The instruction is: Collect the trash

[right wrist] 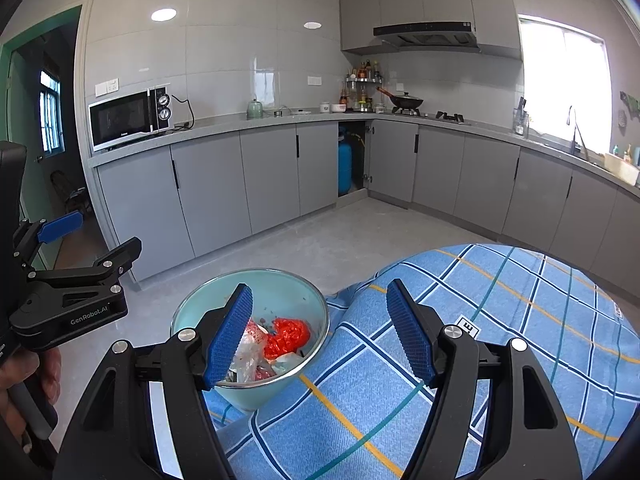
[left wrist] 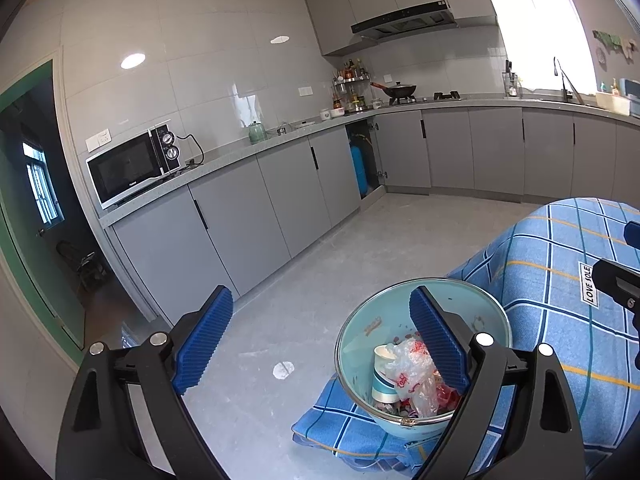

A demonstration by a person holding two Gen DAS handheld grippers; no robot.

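A pale teal bin stands low beside the table, against the hanging blue checked cloth. Inside it lie a white paper cup, a crumpled clear plastic bag and a red bag. My left gripper hangs above the bin's left side, open with nothing between its blue pads; it also shows at the left of the right wrist view. My right gripper hovers over the bin's right rim and the cloth, open and holding nothing.
A white scrap or mark lies on the grey floor left of the bin. Grey cabinets line the walls, with a microwave on the counter and a blue gas cylinder in an open cupboard. A person's hand holds the left gripper's handle.
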